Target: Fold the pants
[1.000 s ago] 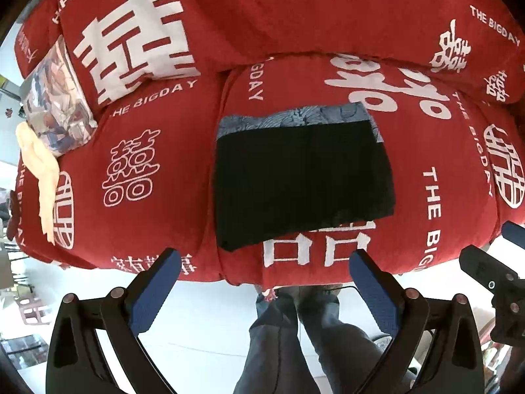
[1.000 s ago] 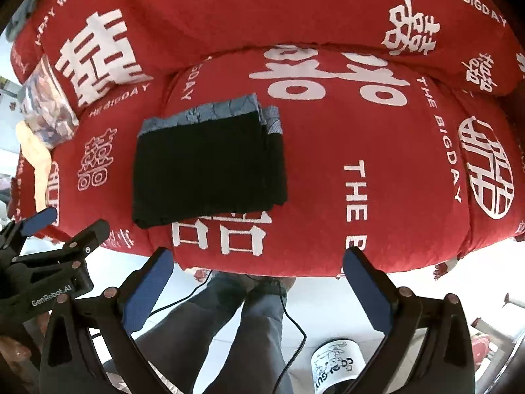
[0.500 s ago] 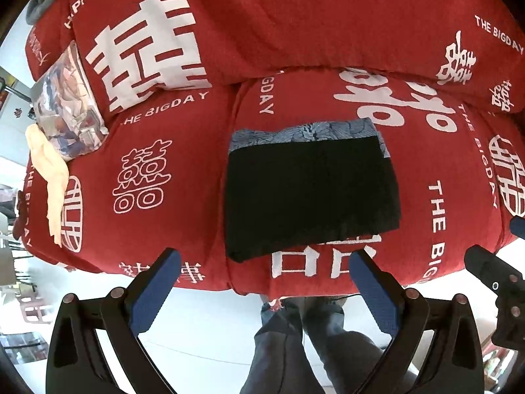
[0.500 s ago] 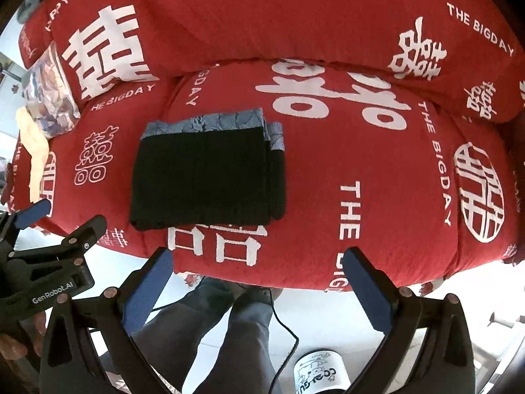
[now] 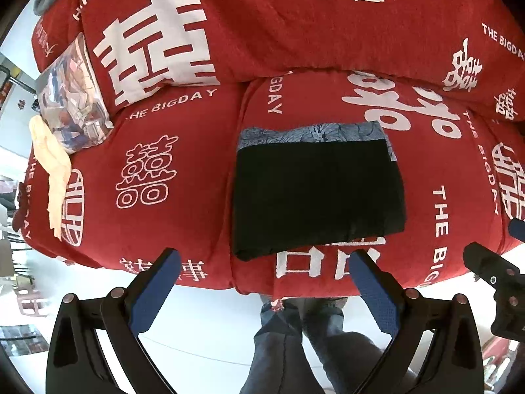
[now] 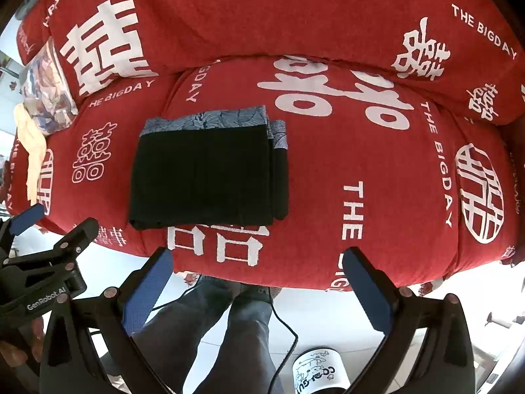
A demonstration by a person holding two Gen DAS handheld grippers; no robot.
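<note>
Grippers [image 5: 262, 282] gaping; black pants [image 5: 316, 190] folded square.

one folded pants [image 5: 316, 190], two tongs [image 5: 262, 290] [image 6: 259, 287]

My pants [image 5: 315, 190] are matt black ribbed cloth, printed grey waistband; beneath them, sofa cover [image 5: 183, 170] soft red cloth. My fingers [image 5: 374, 292]: textured blue pads, black plastic.
</note>
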